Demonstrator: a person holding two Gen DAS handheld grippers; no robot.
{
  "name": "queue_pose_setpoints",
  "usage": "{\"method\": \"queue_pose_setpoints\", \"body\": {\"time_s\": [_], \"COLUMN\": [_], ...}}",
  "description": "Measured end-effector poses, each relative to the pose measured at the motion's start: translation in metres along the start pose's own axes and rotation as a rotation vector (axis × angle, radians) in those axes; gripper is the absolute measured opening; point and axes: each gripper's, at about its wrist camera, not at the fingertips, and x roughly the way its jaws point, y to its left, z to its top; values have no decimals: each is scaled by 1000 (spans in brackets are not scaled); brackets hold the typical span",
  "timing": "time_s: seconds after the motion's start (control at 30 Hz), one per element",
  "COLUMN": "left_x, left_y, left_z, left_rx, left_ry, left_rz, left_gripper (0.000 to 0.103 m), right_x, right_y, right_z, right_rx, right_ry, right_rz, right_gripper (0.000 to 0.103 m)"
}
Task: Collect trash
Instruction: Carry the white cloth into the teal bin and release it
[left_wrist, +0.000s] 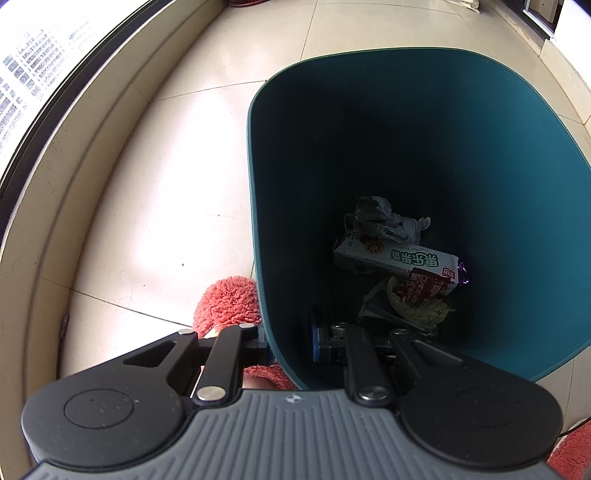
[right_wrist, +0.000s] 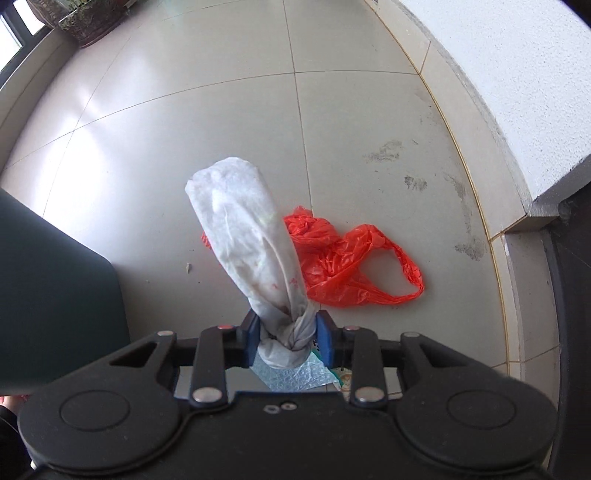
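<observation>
Right wrist view: jaws pinch the white tissue wad (right_wrist: 255, 251) at its twisted end.

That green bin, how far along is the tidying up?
Partly done. The green bin already holds crumpled paper, a snack box and a food wrapper. The left claw grips its rim; the right claw holds a white tissue wad, not yet binned. An orange plastic bag still lies on the floor.

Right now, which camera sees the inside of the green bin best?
The left wrist camera: it looks straight down into the bin, showing the carton and crumpled paper at the bottom. The right wrist camera catches only a piece of its outer wall.
</observation>
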Motion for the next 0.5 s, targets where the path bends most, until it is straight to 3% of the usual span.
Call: {"method": "queue_pose_setpoints", "body": {"time_s": [0.5], "left_x": [-6], "left_y": [8], "left_z": [2], "left_rx": [-25], "left_ry": [-2], "left_rz": [-32], "left_gripper": [16], "right_x": [-108], "right_y": [103], "right_z": [4], "right_rx": [-226], "right_ry": [-143], "right_rz": [163], "right_gripper": [30]}}
